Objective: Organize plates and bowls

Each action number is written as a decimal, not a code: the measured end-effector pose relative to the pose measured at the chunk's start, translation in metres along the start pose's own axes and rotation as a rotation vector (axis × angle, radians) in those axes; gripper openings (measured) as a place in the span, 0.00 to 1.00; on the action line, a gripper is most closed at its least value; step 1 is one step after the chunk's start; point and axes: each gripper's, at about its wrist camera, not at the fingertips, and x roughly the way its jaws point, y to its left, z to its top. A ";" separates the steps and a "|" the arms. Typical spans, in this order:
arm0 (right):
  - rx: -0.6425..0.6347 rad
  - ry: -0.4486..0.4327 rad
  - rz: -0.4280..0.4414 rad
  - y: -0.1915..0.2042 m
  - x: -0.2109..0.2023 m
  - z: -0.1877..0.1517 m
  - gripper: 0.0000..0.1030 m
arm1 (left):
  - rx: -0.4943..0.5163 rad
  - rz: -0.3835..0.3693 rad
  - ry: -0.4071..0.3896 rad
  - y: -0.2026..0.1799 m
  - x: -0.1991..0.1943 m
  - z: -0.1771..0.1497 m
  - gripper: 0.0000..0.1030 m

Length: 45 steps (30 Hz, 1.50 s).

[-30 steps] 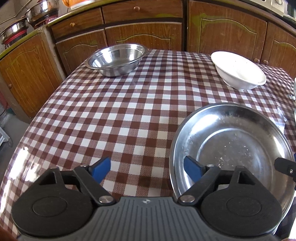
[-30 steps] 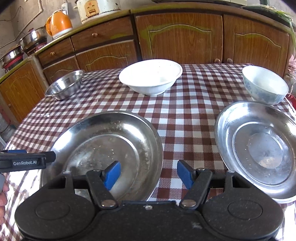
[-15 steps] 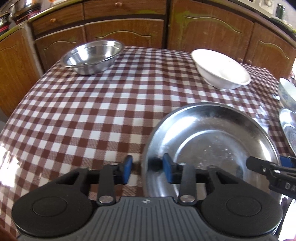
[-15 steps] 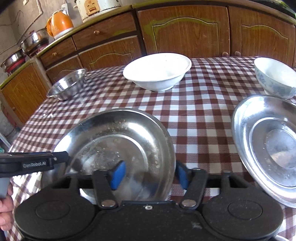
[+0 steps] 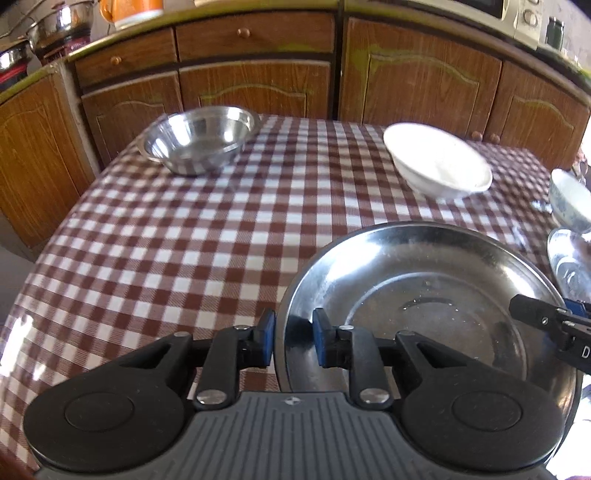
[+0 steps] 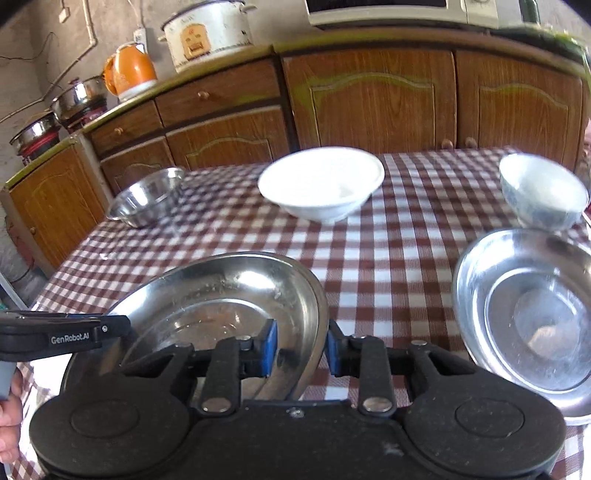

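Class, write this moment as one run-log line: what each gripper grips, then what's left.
left gripper: shut on round steel plate rim | right gripper: closing on opposite rim | second steel plate: untouched

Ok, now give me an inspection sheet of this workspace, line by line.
Surface: checked tablecloth, brown and white, covering the table.
Job's things: steel plate nearest; second steel plate to its right; steel bowl, white bowl and small bowl farther back.
Clutter: nothing seen.
Grippers: left gripper shut on the steel plate's rim; right gripper astride the opposite rim, jaws have just been closing, contact unclear.
Cables: wall wiring behind the counter.
Surroundings: wooden cabinets, orange kettle, rice cooker, steel pots.
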 end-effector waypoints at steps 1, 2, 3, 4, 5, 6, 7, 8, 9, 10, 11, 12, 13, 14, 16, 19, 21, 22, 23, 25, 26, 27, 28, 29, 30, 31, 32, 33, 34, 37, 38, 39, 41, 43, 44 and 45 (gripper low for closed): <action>-0.001 -0.007 0.004 0.001 -0.003 0.001 0.34 | -0.003 -0.001 -0.008 0.001 -0.003 0.001 0.22; -0.001 -0.012 0.007 0.002 -0.006 0.003 0.34 | -0.006 -0.003 -0.017 0.002 -0.008 0.002 0.22; -0.002 -0.016 0.008 0.003 -0.008 0.003 0.34 | -0.007 -0.005 -0.025 0.002 -0.012 0.003 0.22; -0.004 -0.019 0.008 0.004 -0.011 0.004 0.34 | -0.008 -0.005 -0.033 0.003 -0.016 0.003 0.22; -0.003 -0.024 0.010 0.005 -0.013 0.004 0.34 | -0.009 -0.005 -0.039 0.003 -0.020 0.004 0.22; -0.001 -0.027 0.013 0.006 -0.015 0.005 0.34 | -0.012 -0.004 -0.044 0.004 -0.023 0.004 0.22; -0.001 -0.031 0.017 0.007 -0.018 0.005 0.34 | -0.014 -0.004 -0.049 0.004 -0.026 0.004 0.22; -0.003 -0.035 0.019 0.008 -0.021 0.006 0.34 | -0.016 -0.003 -0.054 0.004 -0.028 0.005 0.22; -0.003 -0.039 0.022 0.009 -0.024 0.007 0.34 | -0.018 -0.002 -0.059 0.004 -0.031 0.005 0.22; -0.006 -0.044 0.024 0.011 -0.027 0.007 0.34 | -0.019 -0.002 -0.063 0.004 -0.032 0.005 0.22; -0.009 -0.048 0.025 0.012 -0.029 0.008 0.34 | -0.019 -0.001 -0.067 0.005 -0.035 0.005 0.22; -0.011 -0.052 0.026 0.013 -0.032 0.009 0.34 | -0.016 0.003 -0.072 0.004 -0.038 0.005 0.22; -0.012 -0.056 0.029 0.014 -0.035 0.010 0.34 | -0.013 0.006 -0.077 0.004 -0.041 0.005 0.22; -0.014 -0.060 0.031 0.015 -0.037 0.010 0.34 | -0.012 0.009 -0.082 0.005 -0.044 0.005 0.22; -0.017 -0.069 0.035 0.018 -0.043 0.011 0.34 | -0.015 0.011 -0.091 0.006 -0.050 0.005 0.22; -0.017 -0.080 0.041 0.021 -0.051 0.012 0.34 | -0.020 0.010 -0.103 0.008 -0.058 0.005 0.22; -0.017 -0.086 0.046 0.022 -0.055 0.012 0.34 | -0.023 0.011 -0.110 0.009 -0.065 0.005 0.22; -0.019 -0.088 0.046 0.023 -0.057 0.012 0.34 | -0.024 0.011 -0.113 0.009 -0.067 0.004 0.22; -0.019 -0.092 0.047 0.023 -0.060 0.012 0.34 | -0.025 0.010 -0.116 0.010 -0.070 0.004 0.22; -0.018 -0.099 0.049 0.024 -0.065 0.012 0.34 | -0.024 0.009 -0.123 0.010 -0.074 0.003 0.22; -0.018 -0.101 0.050 0.024 -0.067 0.012 0.34 | -0.025 0.007 -0.125 0.010 -0.076 0.003 0.22; -0.019 -0.104 0.051 0.025 -0.069 0.012 0.34 | -0.027 0.005 -0.128 0.011 -0.078 0.002 0.22; -0.019 -0.106 0.051 0.024 -0.071 0.011 0.34 | -0.027 0.003 -0.131 0.011 -0.080 0.002 0.22; -0.019 -0.109 0.052 0.024 -0.074 0.011 0.34 | -0.028 0.002 -0.134 0.010 -0.082 0.001 0.22; -0.020 -0.112 0.052 0.024 -0.076 0.011 0.34 | -0.029 0.001 -0.136 0.010 -0.084 0.001 0.22; -0.021 -0.114 0.052 0.024 -0.078 0.011 0.34 | -0.029 0.000 -0.139 0.010 -0.086 0.000 0.22; -0.021 -0.117 0.052 0.024 -0.080 0.010 0.34 | -0.029 -0.002 -0.142 0.010 -0.088 -0.001 0.22; -0.021 -0.120 0.052 0.024 -0.082 0.010 0.34 | -0.030 -0.004 -0.144 0.010 -0.089 -0.002 0.22; -0.020 -0.122 0.052 0.023 -0.084 0.010 0.34 | -0.029 -0.005 -0.146 0.009 -0.091 -0.002 0.22; -0.022 -0.129 0.051 0.024 -0.091 0.008 0.34 | -0.029 -0.007 -0.150 0.009 -0.096 -0.005 0.22; -0.023 -0.131 0.051 0.023 -0.093 0.007 0.34 | -0.030 -0.009 -0.150 0.009 -0.097 -0.006 0.22; -0.025 -0.134 0.050 0.024 -0.095 0.007 0.34 | -0.031 -0.011 -0.150 0.009 -0.098 -0.007 0.22; -0.027 -0.139 0.049 0.023 -0.099 0.005 0.34 | -0.033 -0.014 -0.151 0.008 -0.100 -0.009 0.22; -0.027 -0.142 0.049 0.023 -0.103 0.004 0.34 | -0.032 -0.016 -0.154 0.008 -0.103 -0.010 0.22; -0.028 -0.145 0.048 0.023 -0.105 0.004 0.34 | -0.032 -0.019 -0.156 0.008 -0.104 -0.010 0.22; -0.028 -0.148 0.046 0.024 -0.107 0.004 0.34 | -0.033 -0.020 -0.158 0.008 -0.106 -0.011 0.22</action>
